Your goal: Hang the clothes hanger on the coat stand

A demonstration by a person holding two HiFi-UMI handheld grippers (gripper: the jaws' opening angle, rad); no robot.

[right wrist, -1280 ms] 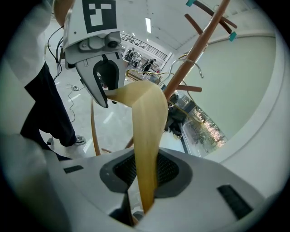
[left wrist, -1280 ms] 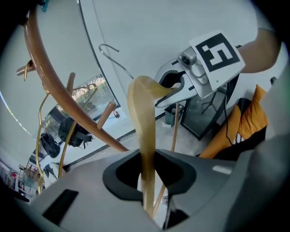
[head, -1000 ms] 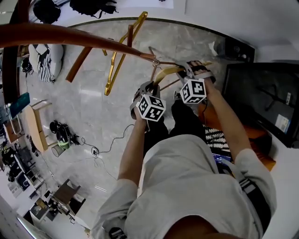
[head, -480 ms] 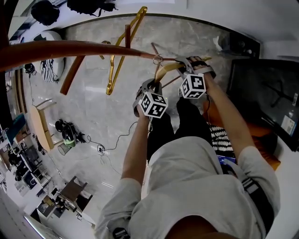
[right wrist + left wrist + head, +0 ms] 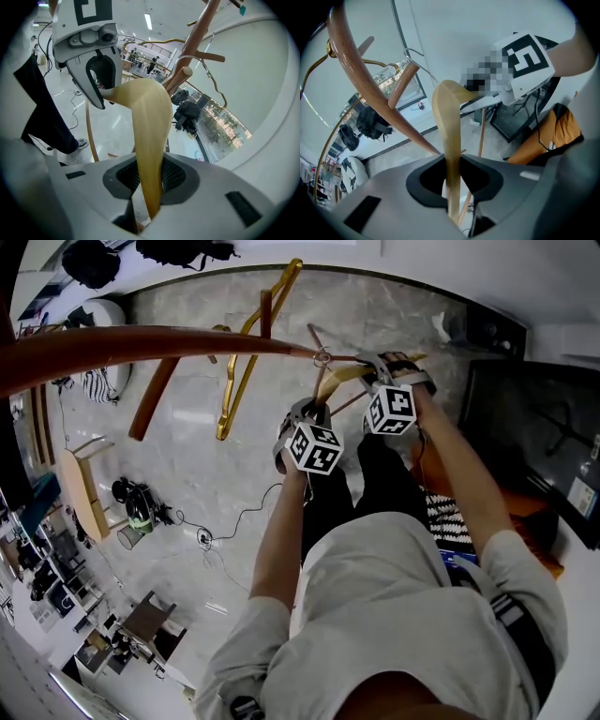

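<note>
A pale wooden hanger (image 5: 339, 378) is held up between both grippers, each on one arm. My left gripper (image 5: 309, 413) is shut on one arm (image 5: 449, 122), which runs down between its jaws. My right gripper (image 5: 380, 367) is shut on the other arm (image 5: 149, 122). The hanger's wire hook (image 5: 322, 358) sits at the tip of a long red-brown branch of the coat stand (image 5: 141, 341). From the grippers' side the hook (image 5: 206, 70) curves over a short wooden peg (image 5: 177, 77); I cannot tell whether it rests on it.
A gold metal hanger (image 5: 246, 343) hangs from the same stand, to the left. A dark screen and an orange cloth (image 5: 525, 512) lie to the right. Marble floor with a cable (image 5: 225, 521) is below; shelves and bags stand at the left.
Both grippers and the hanger have edged slightly up and right along with the view. The hook stays at the branch tip and both grips are unchanged.
</note>
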